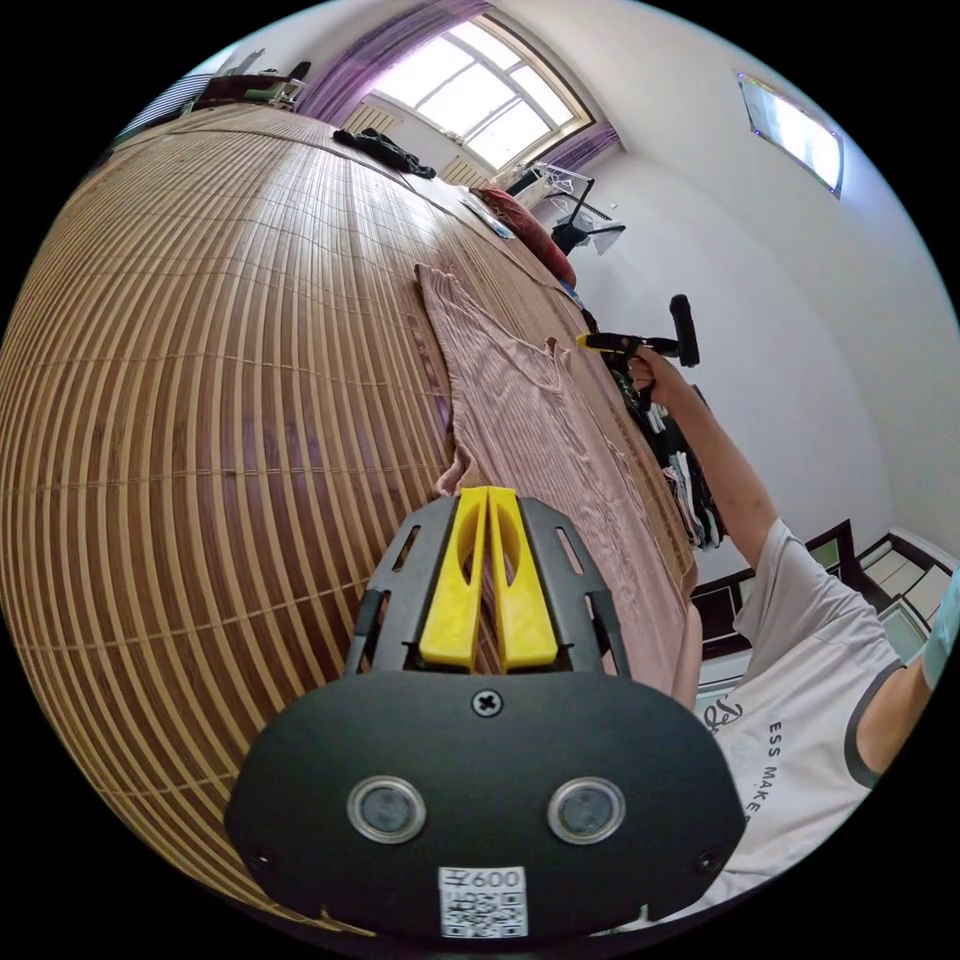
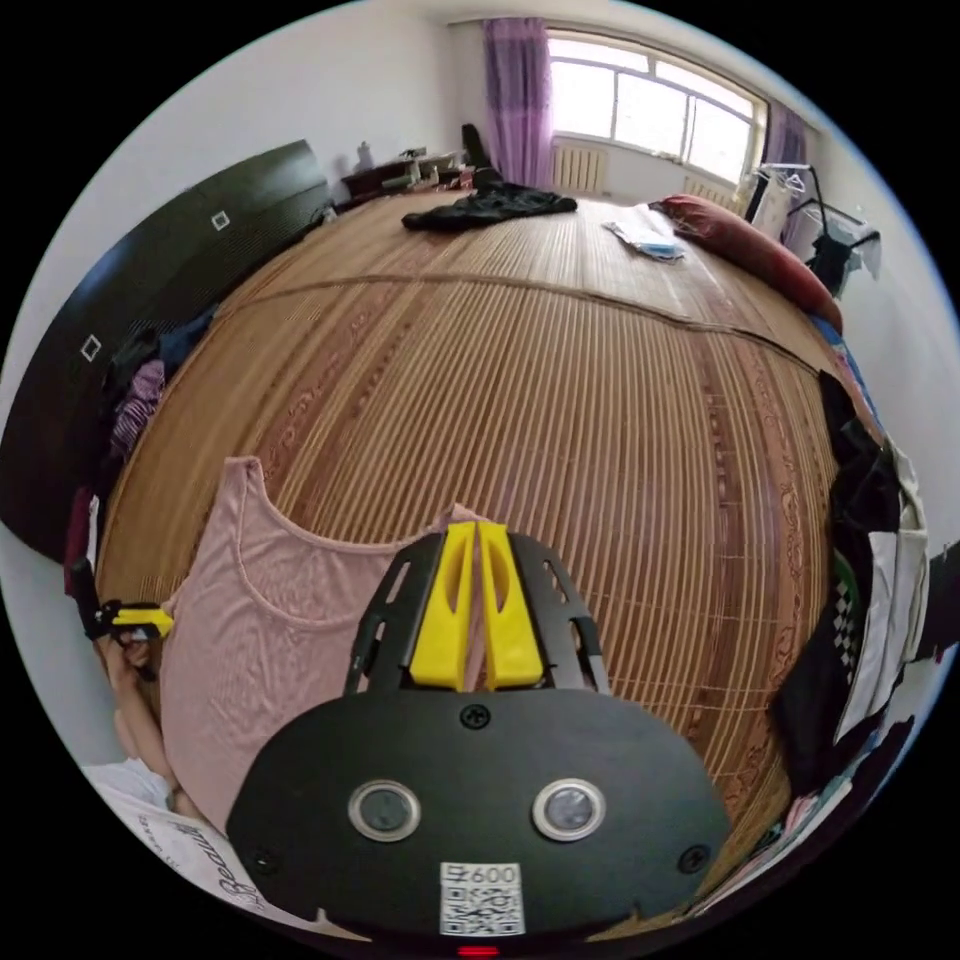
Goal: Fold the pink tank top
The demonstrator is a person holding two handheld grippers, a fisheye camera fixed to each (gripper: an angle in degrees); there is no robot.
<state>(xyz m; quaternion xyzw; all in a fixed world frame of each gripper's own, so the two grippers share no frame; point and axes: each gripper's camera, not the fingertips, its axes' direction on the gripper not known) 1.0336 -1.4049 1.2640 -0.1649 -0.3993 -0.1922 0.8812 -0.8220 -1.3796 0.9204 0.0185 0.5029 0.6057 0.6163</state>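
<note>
In the left gripper view, my left hand-held gripper [image 1: 487, 497] has its yellow jaws drawn together, and its tips sit right at a bunched corner of the pink tank top [image 1: 540, 430]. The cloth seems pinched there, though the tips hide the contact, so I can't be sure both jaws press on it. The top lies stretched lengthwise on the bamboo mat [image 1: 220, 400] that covers the bed, its far end running toward the window [image 1: 480, 90]. Further along the garment I see the right hand-held gripper [image 1: 598, 341], held in the person's hand [image 1: 655, 375], at the top's other edge. I judge the two ends are held apart like this to keep the fabric taut and flat before a fold.

In the right gripper view, the right hand-held gripper [image 2: 476, 530] also shows its jaws nearly closed, with a strip of pink running between them: it looks to be the shoulder strap. The tank top [image 2: 250, 640] spreads to the side, its scooped neckline open on the mat [image 2: 560, 400], and its other strap lies free on the mat. The left hand-held gripper [image 2: 140, 620] shows small at the garment's far edge, too small to read its jaws. Gripping a strap makes sense to me: it gives a clean corner to carry across. A dark garment [image 2: 490, 207] and a red pillow [image 2: 750, 250] lie well apart at the bed's far end, out of the way.
</note>
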